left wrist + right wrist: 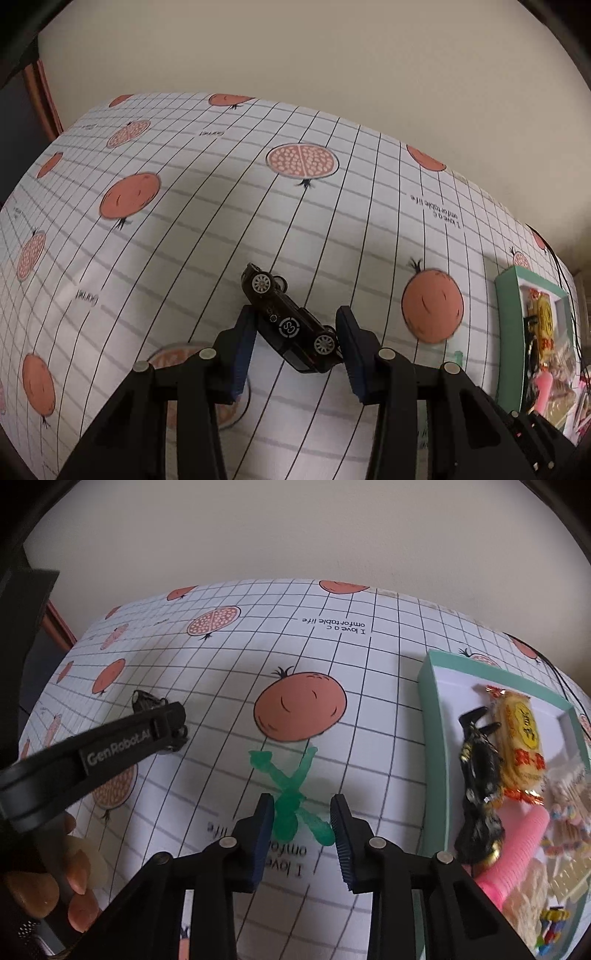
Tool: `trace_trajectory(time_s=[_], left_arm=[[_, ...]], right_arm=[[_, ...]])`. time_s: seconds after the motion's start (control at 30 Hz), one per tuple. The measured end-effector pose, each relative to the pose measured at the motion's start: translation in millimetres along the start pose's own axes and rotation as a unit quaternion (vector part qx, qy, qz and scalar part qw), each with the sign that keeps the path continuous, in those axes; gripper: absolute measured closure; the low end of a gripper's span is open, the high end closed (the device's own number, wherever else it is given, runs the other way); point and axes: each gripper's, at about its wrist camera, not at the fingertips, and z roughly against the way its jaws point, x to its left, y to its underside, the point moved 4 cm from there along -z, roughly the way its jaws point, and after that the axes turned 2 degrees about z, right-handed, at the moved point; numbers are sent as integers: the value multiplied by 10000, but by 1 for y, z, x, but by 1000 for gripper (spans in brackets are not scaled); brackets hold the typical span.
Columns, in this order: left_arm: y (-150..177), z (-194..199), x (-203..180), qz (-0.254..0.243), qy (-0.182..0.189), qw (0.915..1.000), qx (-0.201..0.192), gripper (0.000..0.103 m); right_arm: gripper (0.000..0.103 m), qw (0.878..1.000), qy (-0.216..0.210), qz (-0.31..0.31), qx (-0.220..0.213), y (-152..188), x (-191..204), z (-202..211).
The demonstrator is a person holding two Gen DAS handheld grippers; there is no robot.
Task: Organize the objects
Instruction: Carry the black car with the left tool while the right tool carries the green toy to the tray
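Note:
A black toy car lies tipped on the pomegranate-print tablecloth, its wheels facing up and away. My left gripper is open and straddles it, with both blue pads close beside the body. In the right wrist view the left gripper crosses over the car and hides its middle. A translucent green toy figure lies flat on the cloth. My right gripper is open around the figure's lower end.
A mint-green tray stands at the right, holding a black figurine, a yellow snack packet, a pink ribbed tube and other small items. A person's hand grips the left tool. A wall lies behind the table.

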Motion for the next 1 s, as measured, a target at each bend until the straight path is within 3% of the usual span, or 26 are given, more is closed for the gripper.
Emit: trace_trajectory(time_s=[0.6,1.0], left_arm=[[73,60,11,134,109,9998,48,57],[107,105,7,214,279,9994,-60,57]], right_arm=[[70,9994,270,209,1,49,17,63],[69,9998,164,104,-108,81,21,102]])
